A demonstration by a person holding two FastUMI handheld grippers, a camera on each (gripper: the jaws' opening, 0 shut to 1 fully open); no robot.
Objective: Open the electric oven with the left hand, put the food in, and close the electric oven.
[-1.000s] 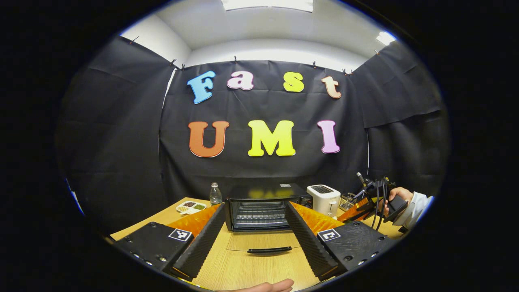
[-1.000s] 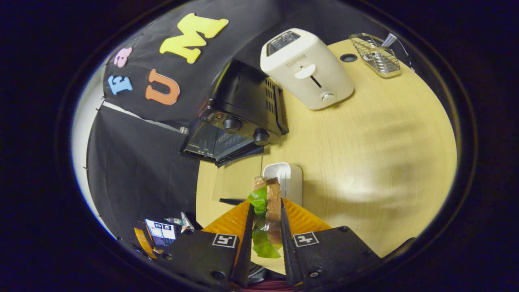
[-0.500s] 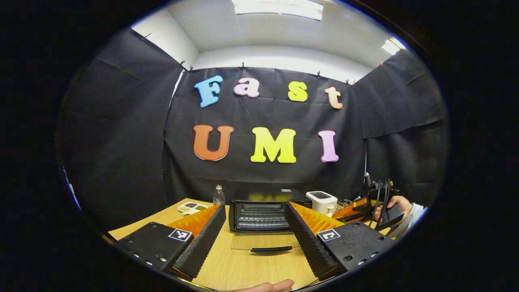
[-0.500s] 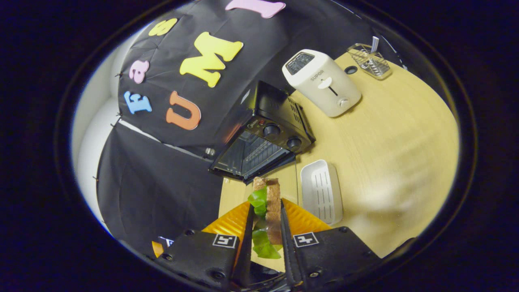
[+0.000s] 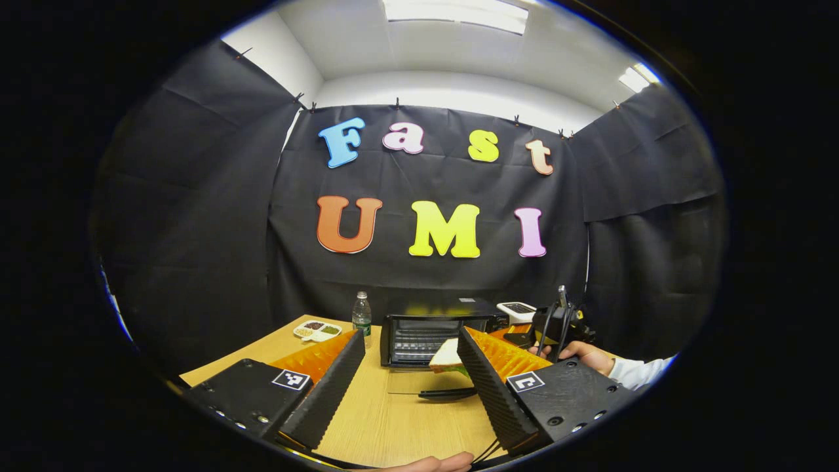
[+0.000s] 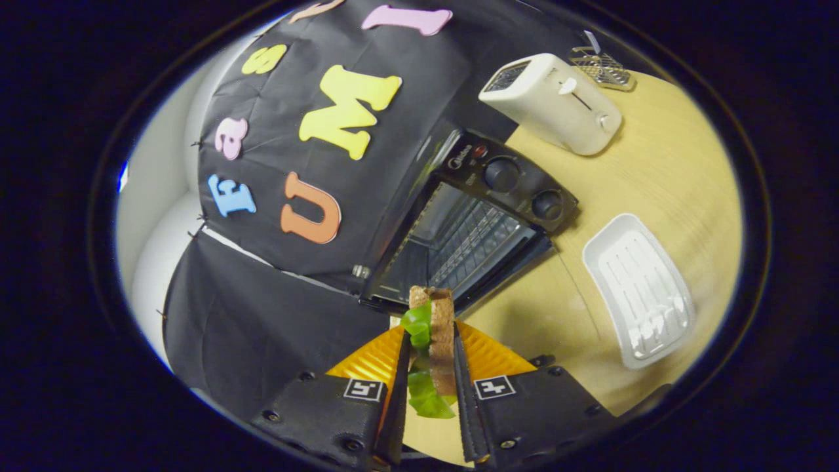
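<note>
Black cloth walls close in a wooden table [image 5: 393, 419] on which the electric oven [image 5: 436, 331] stands with its door [image 5: 432, 387] dropped flat. Straight ahead of the left gripper [image 5: 409, 367], whose fingers are spread wide with nothing between them, lies that open oven. The right gripper [image 6: 429, 367] is clamped on the sandwich [image 6: 434, 341] (bread with green lettuce), holding it just before the oven's mouth. Right of it sit a white tray [image 6: 639, 288] and, farther off, a toaster [image 6: 550, 101].
</note>
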